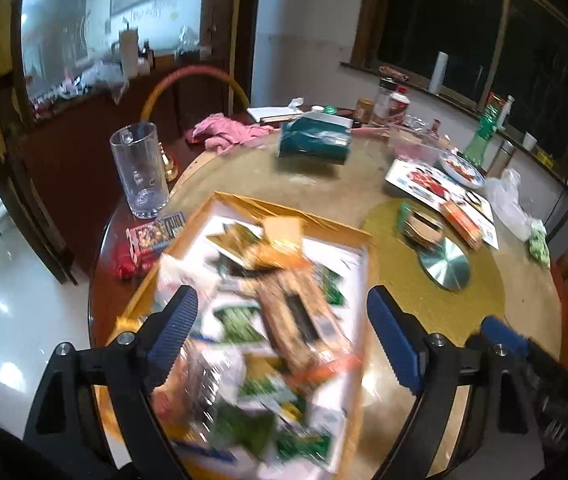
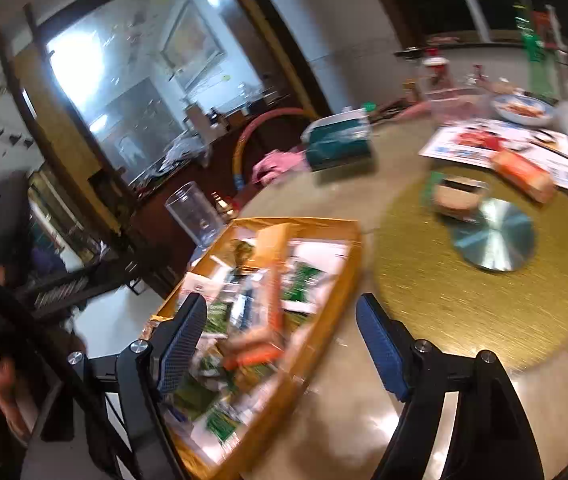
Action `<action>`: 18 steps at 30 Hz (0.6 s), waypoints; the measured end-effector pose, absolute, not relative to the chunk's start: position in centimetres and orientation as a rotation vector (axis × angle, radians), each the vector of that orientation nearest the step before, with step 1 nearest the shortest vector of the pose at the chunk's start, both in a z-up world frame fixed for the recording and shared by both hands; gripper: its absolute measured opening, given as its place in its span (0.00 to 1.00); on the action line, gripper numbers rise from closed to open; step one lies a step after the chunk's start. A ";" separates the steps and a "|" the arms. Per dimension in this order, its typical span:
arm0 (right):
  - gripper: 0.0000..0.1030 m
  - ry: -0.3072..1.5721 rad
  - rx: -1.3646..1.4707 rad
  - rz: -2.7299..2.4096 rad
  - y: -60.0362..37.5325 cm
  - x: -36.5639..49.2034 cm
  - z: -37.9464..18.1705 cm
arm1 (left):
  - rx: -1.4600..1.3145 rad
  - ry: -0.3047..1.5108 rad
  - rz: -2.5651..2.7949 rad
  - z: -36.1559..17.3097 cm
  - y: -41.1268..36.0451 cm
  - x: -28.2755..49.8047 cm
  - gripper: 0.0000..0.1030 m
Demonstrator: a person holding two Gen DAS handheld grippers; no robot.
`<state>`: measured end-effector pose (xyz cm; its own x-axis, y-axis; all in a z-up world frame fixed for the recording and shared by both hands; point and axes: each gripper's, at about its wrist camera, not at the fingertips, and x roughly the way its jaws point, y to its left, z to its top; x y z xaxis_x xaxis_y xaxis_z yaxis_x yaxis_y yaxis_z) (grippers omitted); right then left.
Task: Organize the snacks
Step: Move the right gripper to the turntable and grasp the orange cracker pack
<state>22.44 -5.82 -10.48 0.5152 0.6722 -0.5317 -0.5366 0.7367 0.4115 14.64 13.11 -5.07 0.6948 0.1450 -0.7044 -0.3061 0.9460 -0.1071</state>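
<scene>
A gold-rimmed box tray (image 1: 284, 206) full of snack packets lies at the near edge of the round table, blurred in both views. Green packets (image 1: 240, 320) and a long brown packet (image 1: 296, 312) lie in it. My left gripper (image 1: 280, 296) hangs open above the tray with nothing between its fingers. My right gripper (image 2: 282, 300) is open too, over the tray's right wall (image 2: 324, 320), and is empty. Loose snacks lie farther off: an orange pack (image 1: 462, 220) (image 2: 524, 176), a brown and green one (image 1: 420, 226) (image 2: 456, 196), and a red packet (image 1: 156, 234) left of the tray.
A glass mug (image 1: 140, 172) stands left of the tray. Behind are a teal tissue pack (image 1: 314, 140), a pink cloth (image 1: 224, 132), a printed flyer (image 1: 436, 188), a plate (image 1: 460, 166) and a green bottle (image 1: 484, 132). A silver disc (image 1: 444, 264) marks the gold turntable's centre.
</scene>
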 end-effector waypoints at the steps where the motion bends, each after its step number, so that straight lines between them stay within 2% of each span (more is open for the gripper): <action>1: 0.75 0.732 0.226 0.710 -7.7 22.2 -10.5 | -0.205 0.761 0.251 -5.1 11.8 14.1 0.84; 8: 0.75 0.720 0.268 0.667 -14.5 19.1 -10.7 | -0.172 0.785 0.226 -5.7 6.1 11.9 0.84; 18: 0.75 0.692 0.247 0.626 -18.6 18.8 -9.2 | -0.122 0.767 0.212 -5.0 2.8 10.4 0.84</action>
